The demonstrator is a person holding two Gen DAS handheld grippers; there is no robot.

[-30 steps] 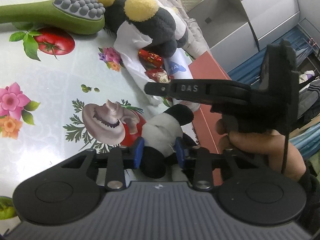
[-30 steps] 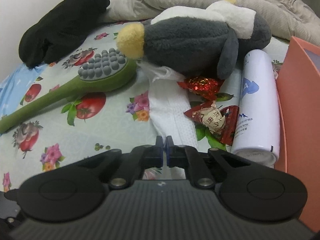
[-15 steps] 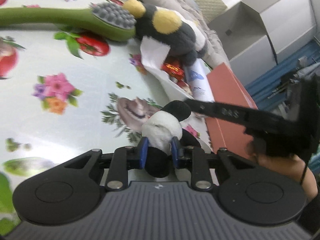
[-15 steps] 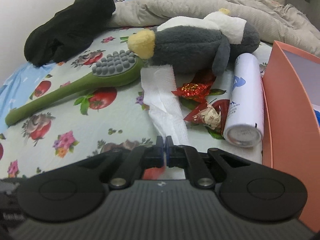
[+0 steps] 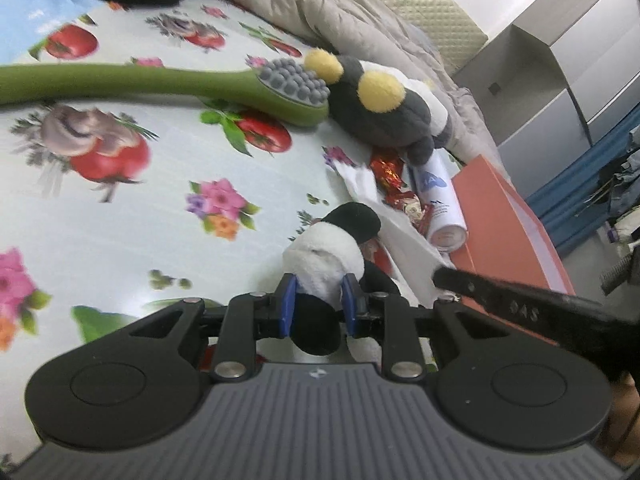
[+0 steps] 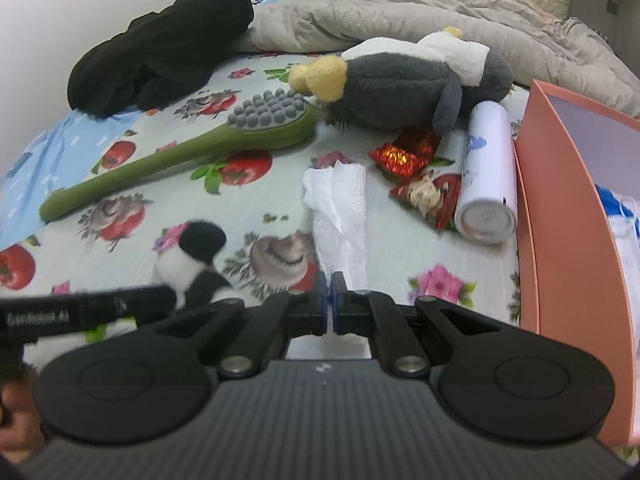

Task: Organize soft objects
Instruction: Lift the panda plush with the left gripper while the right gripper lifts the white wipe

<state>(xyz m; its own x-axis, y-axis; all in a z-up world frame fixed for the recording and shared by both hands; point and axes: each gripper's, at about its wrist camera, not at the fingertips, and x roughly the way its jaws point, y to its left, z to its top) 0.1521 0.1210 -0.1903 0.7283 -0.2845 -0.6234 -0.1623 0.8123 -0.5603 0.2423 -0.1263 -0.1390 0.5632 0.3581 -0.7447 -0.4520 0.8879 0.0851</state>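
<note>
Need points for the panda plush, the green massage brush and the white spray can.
panda plush point(image 5: 324, 256): left wrist view, on its white body, above the blue pads.
green massage brush point(image 6: 256, 118): right wrist view, on the grey nubbed head.
white spray can point(image 6: 489, 160): right wrist view, mid-body, beside the orange box.

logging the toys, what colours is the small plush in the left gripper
Black and white: the small plush has a white body with black ends. It shows best in the left wrist view, clamped in the left gripper.
</note>
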